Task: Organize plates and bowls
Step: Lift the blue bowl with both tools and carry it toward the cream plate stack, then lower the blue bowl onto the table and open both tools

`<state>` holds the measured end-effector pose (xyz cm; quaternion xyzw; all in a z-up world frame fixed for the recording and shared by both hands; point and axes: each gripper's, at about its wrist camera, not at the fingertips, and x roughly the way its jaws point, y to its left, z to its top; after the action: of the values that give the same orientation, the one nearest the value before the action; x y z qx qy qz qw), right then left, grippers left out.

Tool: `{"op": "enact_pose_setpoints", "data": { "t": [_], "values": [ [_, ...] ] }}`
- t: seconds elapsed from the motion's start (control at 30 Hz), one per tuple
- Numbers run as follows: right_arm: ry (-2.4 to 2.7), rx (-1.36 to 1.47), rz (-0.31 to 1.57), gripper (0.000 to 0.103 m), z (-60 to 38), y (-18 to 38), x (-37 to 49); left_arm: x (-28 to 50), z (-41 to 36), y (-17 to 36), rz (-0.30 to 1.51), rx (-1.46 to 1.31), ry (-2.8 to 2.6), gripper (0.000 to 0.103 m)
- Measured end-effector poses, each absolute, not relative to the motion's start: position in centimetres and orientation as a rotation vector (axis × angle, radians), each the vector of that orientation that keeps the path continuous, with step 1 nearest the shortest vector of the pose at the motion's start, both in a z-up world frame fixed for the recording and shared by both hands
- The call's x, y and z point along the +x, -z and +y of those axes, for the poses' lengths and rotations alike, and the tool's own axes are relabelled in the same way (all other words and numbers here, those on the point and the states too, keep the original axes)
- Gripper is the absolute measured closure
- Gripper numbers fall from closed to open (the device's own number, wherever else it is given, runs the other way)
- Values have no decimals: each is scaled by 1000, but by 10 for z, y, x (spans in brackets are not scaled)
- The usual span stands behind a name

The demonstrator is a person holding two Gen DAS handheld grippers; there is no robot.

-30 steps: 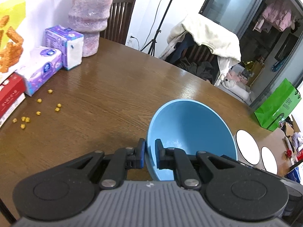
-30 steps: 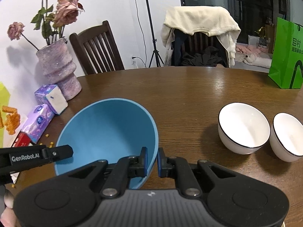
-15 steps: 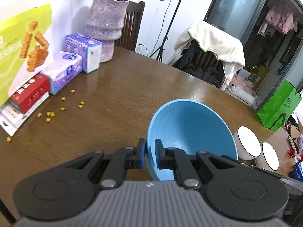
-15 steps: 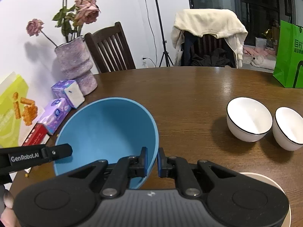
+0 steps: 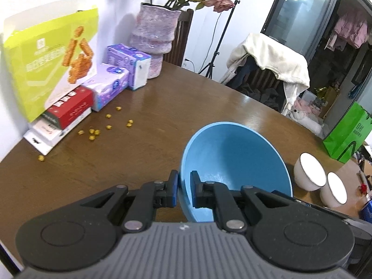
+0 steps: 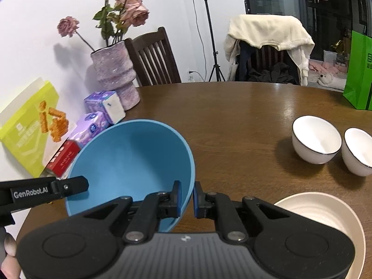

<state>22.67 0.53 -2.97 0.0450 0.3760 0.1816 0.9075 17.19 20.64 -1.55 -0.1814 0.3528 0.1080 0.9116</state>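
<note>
A large blue bowl (image 5: 234, 160) (image 6: 132, 160) hangs above the brown table, held from two sides. My left gripper (image 5: 184, 189) is shut on its left rim, one pad inside and one outside. My right gripper (image 6: 187, 196) is shut on the opposite rim in the same way. The left gripper's finger (image 6: 48, 189) shows at the bowl's far side in the right wrist view. Two white bowls with dark rims (image 6: 316, 139) (image 6: 358, 153) stand on the table to the right. A cream plate (image 6: 325, 218) lies near the table's front, just right of my right gripper.
Along the wall at the left stand a yellow-green snack box (image 5: 53, 62), a red box (image 5: 69, 109), purple tissue packs (image 5: 111, 83) and a pink vase (image 6: 114, 76) with roses. Small yellow crumbs (image 5: 95, 132) lie scattered nearby. A green bag (image 6: 359, 69) stands at the far right edge; chairs lie beyond.
Both grippers have pulled back toward the near side and risen slightly with the blue bowl between them. The snack box and the cream plate have come into view. The grips are unchanged.
</note>
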Motion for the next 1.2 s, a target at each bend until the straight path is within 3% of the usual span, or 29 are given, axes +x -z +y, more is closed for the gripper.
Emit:
{"op": "enact_pose_setpoints", "data": {
  "t": [1.2],
  "values": [
    [-527,-23,869,92,85,85,170,86,272,75,724,-447,-334,92]
  ]
}}
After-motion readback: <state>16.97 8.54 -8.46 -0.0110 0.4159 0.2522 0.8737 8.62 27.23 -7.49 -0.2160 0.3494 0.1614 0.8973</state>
